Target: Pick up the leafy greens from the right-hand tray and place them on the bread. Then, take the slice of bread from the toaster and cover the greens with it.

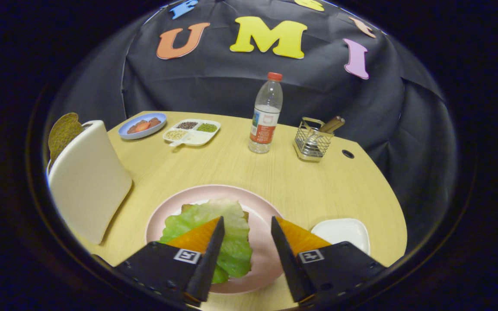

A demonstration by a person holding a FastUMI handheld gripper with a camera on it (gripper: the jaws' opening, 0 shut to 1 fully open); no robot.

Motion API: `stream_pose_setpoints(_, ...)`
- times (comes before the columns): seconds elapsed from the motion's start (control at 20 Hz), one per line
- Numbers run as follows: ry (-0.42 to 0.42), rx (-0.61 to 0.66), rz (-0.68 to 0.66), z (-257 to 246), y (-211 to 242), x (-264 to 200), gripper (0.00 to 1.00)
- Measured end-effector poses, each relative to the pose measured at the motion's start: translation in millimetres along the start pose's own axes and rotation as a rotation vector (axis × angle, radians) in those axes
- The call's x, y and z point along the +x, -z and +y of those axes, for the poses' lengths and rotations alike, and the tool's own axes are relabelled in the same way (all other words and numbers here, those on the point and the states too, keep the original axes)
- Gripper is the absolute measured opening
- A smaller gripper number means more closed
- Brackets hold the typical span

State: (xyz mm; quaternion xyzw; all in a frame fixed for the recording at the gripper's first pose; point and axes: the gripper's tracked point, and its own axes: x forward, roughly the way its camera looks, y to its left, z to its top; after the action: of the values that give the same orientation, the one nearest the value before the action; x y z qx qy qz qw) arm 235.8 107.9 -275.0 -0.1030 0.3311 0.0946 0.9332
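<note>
The leafy greens [221, 231] lie spread over a slice of bread [186, 208] on a pink plate [257, 203], just ahead of my fingers and partly under the left one. My gripper [247, 224] stands open above the plate with nothing between its fingers. A white toaster [89, 179] stands left of the plate, and a brown slice of bread [64, 131] sticks up out of its top. A small white tray [344, 231] sits right of the plate, beyond the right finger, with nothing on it.
Farther back on the wooden table [249, 172] are a blue plate of food [142, 125], a white divided dish of grains [192, 131], a plastic water bottle [266, 114] and a wire basket of utensils [314, 140]. A round cable hole [348, 153] lies beside the basket.
</note>
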Motion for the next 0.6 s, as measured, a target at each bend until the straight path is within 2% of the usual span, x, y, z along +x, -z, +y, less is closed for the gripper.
stream_pose_setpoints(0.15,-0.013,0.046,-0.034,2.2,2.1,-20.7,0.96)
stream_pose_setpoints(0.35,0.014,0.142,-0.087,-3.9,-2.6,-54.9,0.95)
stream_pose_setpoints(0.6,-0.023,0.142,-0.145,8.7,-15.8,-107.1,0.95)
